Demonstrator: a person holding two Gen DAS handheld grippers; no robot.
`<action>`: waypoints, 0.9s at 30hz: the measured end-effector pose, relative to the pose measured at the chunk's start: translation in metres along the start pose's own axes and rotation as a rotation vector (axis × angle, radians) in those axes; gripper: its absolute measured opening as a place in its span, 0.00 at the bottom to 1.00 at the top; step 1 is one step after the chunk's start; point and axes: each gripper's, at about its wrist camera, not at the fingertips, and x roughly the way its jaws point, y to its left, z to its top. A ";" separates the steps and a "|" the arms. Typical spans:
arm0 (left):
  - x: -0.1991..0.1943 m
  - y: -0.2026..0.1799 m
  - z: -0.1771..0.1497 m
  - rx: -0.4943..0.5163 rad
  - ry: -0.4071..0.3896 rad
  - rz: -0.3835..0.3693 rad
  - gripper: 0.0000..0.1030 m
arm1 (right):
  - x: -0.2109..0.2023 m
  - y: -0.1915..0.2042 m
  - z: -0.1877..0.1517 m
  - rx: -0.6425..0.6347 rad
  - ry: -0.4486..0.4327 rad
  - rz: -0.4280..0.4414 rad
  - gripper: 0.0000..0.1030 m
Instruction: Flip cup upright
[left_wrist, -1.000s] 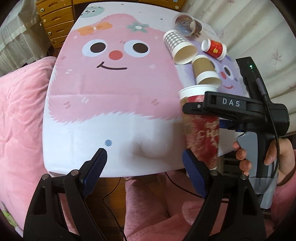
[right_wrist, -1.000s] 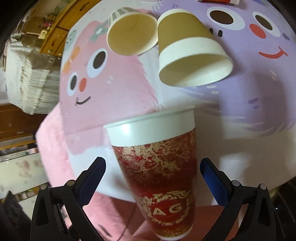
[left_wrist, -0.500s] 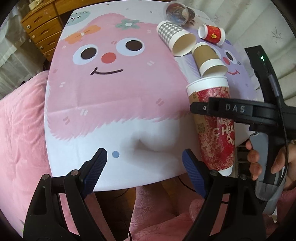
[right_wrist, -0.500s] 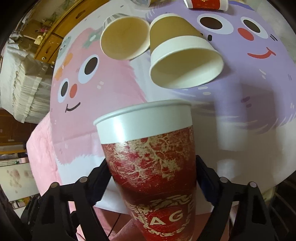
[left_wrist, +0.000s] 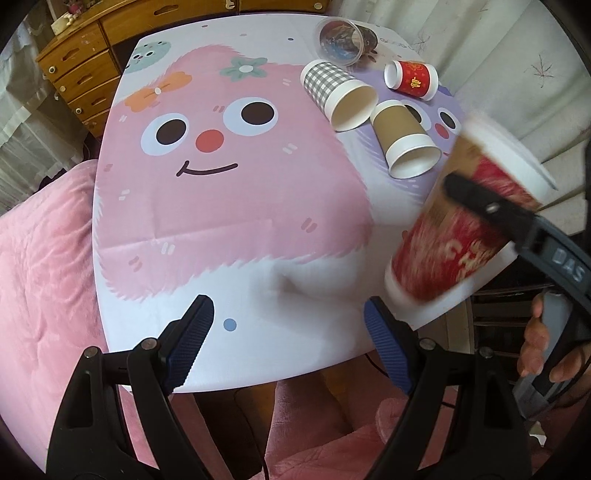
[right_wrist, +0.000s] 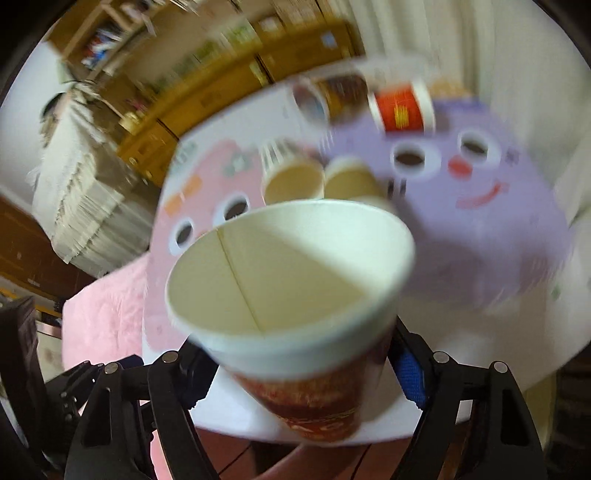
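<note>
Cups are numbering five: a checked cup (left_wrist: 338, 94), a brown cup (left_wrist: 404, 142), a small red cup (left_wrist: 412, 79) and a clear cup (left_wrist: 340, 38) are lying on their sides toward one o'clock, while the tall red paper cup (left_wrist: 465, 225) is tilting at three o'clock. Tablecloth (left_wrist: 229, 206) printed with pink and purple monsters is covering the table, with a wooden dresser (left_wrist: 85, 70) sitting at eleven o'clock and a pink blanket (left_wrist: 40, 266) lying at nine. Right gripper (right_wrist: 299, 369) is clamping the tall cup's body above the near edge, mouth facing its camera, while the left gripper (left_wrist: 288, 347) is hanging wide apart, holding nothing.
</note>
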 end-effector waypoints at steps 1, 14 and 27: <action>0.000 0.001 -0.001 -0.002 0.001 0.001 0.79 | -0.007 0.001 -0.001 -0.026 -0.047 0.000 0.79; -0.006 0.011 -0.013 -0.017 -0.011 0.015 0.79 | -0.016 0.029 -0.044 -0.317 -0.333 -0.021 0.79; -0.007 -0.004 -0.017 0.014 -0.016 0.002 0.79 | 0.000 0.044 -0.087 -0.466 -0.293 -0.055 0.94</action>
